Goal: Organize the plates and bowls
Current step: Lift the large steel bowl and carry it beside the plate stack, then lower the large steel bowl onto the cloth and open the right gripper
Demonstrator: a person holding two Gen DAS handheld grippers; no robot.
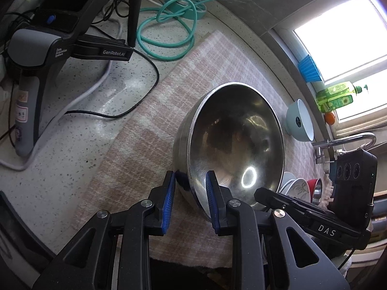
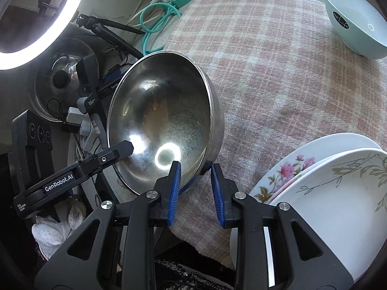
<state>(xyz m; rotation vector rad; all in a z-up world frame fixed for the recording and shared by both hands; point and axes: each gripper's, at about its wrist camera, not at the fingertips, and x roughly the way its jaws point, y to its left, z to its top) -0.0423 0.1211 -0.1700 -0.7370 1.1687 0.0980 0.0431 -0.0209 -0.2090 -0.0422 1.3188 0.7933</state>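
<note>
Steel bowl (image 1: 232,142) tipped up on edge over the pink checked cloth (image 1: 145,111), hollow side facing both cameras. Left gripper (image 1: 189,201) straddling the near rim, one blue pad (image 1: 169,203) outside the wall, the other inside, a sliver of gap visible on the outer side, so gripping or merely bracketing cannot be told. Right gripper (image 2: 196,188) likewise astride the rim of the same steel bowl (image 2: 164,123), inner pad (image 2: 174,188) against the polished inside, outer finger apart from the wall with cloth (image 2: 278,72) showing between; firm hold not certain there either. From the left only: window (image 1: 338,38) blazing, green bottle (image 1: 338,96) and blue cup (image 1: 309,68) on the sill, tap (image 1: 348,142) curving over, red bowl (image 1: 314,188) tucked among stacked dishes, speckled counter (image 1: 79,149) with teal cable (image 1: 167,36) coiled on it. From the right only: ring light (image 2: 36,19) glowing top left, pot lid (image 2: 63,77) beneath it, two flowered plates (image 2: 326,193) stacked at lower right on the cloth, white rag (image 2: 55,229) bunched low on the left. Pale blue bowl (image 1: 300,120) in both views, well apart from the steel one, at the cloth's far corner (image 2: 355,21).
</note>
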